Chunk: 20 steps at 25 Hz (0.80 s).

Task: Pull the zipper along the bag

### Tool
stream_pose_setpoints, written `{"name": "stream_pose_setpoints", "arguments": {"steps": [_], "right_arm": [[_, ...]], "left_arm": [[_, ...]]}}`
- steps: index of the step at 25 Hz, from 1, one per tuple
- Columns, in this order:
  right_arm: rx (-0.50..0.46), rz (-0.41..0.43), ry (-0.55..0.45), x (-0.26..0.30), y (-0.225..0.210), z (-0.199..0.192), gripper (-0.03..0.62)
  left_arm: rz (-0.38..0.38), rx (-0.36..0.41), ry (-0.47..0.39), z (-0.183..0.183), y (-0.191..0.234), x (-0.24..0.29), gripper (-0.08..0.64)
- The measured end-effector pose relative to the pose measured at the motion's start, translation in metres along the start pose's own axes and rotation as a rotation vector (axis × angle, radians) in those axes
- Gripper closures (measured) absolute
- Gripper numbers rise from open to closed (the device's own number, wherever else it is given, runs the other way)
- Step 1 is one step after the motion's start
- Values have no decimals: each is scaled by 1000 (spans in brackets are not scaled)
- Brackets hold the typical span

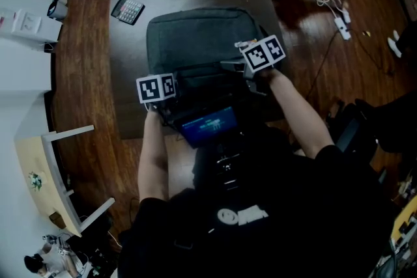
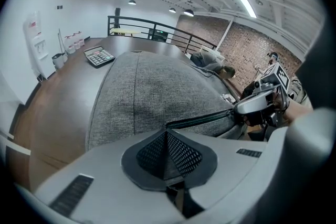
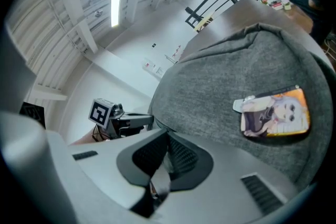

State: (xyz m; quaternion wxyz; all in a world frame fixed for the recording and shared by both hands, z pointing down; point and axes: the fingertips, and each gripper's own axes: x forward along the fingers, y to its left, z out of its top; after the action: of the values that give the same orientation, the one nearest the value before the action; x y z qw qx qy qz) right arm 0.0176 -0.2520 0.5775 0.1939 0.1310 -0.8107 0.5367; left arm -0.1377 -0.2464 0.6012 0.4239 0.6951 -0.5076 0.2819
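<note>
The grey bag (image 1: 195, 36) lay flat on the dark table (image 1: 85, 75), its near edge right by the person. Bare table lay open to the bag's left and beyond its far edge, with only a calculator (image 1: 128, 10) off the far left corner, well apart from the bag.

The left gripper (image 2: 167, 132) sat at the bag's near left side, jaws clenched together at the fabric; whether they pinched any cloth could not be made out. From there the dark zipper (image 2: 202, 118) ran along the bag's near edge toward the other gripper.

The right gripper (image 3: 168, 135) was at the near right corner, jaws clamped on the grey zipper pull (image 3: 157, 180). Beyond those jaws, a picture card (image 3: 273, 113) lay on the bag's top.
</note>
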Motion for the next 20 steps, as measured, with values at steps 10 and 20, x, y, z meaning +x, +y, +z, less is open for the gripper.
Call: {"name": "stream_pose_setpoints", "arguments": {"steps": [10, 20], "right_arm": [[-8, 6, -4, -10, -3, 0, 578], [-13, 0, -1, -23, -14, -3, 577]], "left_arm": [[15, -5, -2, 1, 3, -1, 557], [27, -14, -2, -1, 1, 1, 557]]}}
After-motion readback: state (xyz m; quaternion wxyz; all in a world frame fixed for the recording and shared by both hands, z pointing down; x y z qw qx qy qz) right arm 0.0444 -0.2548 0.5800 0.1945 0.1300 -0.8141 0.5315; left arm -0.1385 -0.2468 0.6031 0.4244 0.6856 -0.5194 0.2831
